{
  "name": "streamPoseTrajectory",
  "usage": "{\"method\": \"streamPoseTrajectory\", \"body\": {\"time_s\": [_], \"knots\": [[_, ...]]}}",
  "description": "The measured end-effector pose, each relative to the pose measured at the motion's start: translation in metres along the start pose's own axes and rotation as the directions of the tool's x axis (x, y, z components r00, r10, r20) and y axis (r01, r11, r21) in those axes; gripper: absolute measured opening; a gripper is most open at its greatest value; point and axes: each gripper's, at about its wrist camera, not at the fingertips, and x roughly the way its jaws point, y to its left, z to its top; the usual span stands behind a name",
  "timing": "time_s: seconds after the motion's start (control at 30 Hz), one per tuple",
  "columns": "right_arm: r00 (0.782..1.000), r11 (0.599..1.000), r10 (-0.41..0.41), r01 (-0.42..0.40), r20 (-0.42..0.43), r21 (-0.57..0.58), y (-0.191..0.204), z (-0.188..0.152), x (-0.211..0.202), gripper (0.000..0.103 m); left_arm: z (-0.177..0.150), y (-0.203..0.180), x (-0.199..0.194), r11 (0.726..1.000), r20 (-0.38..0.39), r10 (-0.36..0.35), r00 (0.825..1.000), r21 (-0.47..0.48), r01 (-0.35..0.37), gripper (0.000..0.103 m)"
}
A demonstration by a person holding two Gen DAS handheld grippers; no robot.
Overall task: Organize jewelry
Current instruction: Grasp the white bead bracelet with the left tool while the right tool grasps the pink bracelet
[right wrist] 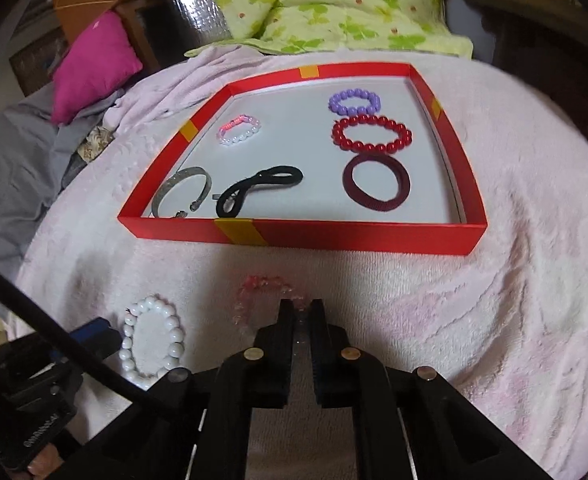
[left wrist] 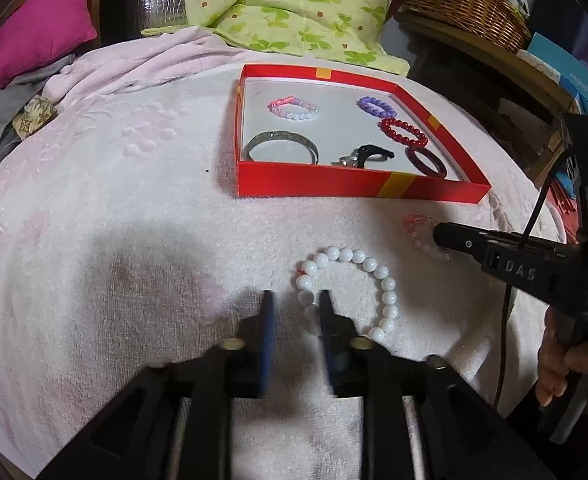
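A white bead bracelet (left wrist: pixel 346 255) (right wrist: pixel 178 335) lies on the pale pink towel. My left gripper (left wrist: pixel 297 300) stands open over its left arc, and the beads lie loose beside the right finger. A clear pink bead bracelet (right wrist: pixel 261 282) (left wrist: pixel 418 224) lies in front of the red box (right wrist: pixel 334 236) (left wrist: pixel 314 184). My right gripper (right wrist: pixel 302 310) (left wrist: pixel 440 236) is shut on its near side. In the box lie a purple bracelet (right wrist: pixel 354 102), a red one (right wrist: pixel 372 134), a dark red bangle (right wrist: pixel 376 182), a silver cuff (right wrist: pixel 181 190), a black cord (right wrist: pixel 259 190) and a pink-white bracelet (right wrist: pixel 239 132).
A magenta pillow (left wrist: pixel 41 24) and grey cloth lie at the far left. A green clover quilt (left wrist: pixel 294 4) lies behind the box. A wicker basket (left wrist: pixel 466 8) stands on a shelf at the right. A hand (left wrist: pixel 562 364) holds the right gripper's handle.
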Motion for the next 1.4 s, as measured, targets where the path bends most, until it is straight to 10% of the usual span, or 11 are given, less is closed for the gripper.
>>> {"method": "streamPoseTrajectory", "body": {"time_s": [0.07,0.37,0.53,0.63,1.4], "knots": [[1.000,1.000,-0.019,0.019,0.014,-0.008,-0.001,0.000,-0.002,0.009,0.000,-0.005,-0.005,1.000,0.026,-0.002,1.000,0.007,0.002,0.064],[1.000,0.996,0.018,-0.020,0.014,0.092,-0.026,0.001,-0.008,0.009,-0.004,-0.026,0.014,0.997,-0.025,0.000,1.000,0.082,0.002,0.077],[0.998,0.989,0.050,-0.053,0.025,0.136,-0.036,0.001,-0.014,0.009,-0.008,-0.035,0.015,0.987,0.009,0.019,1.000,0.158,-0.020,0.018],[0.997,0.987,0.071,-0.076,0.040,0.143,-0.036,0.001,-0.018,0.009,-0.008,-0.034,0.012,0.988,0.021,0.018,1.000,0.151,-0.021,0.010],[0.938,0.958,0.260,-0.281,0.229,0.064,-0.009,0.008,-0.055,0.009,0.018,-0.007,-0.045,0.998,0.230,-0.024,0.973,0.056,0.011,0.010]]}}
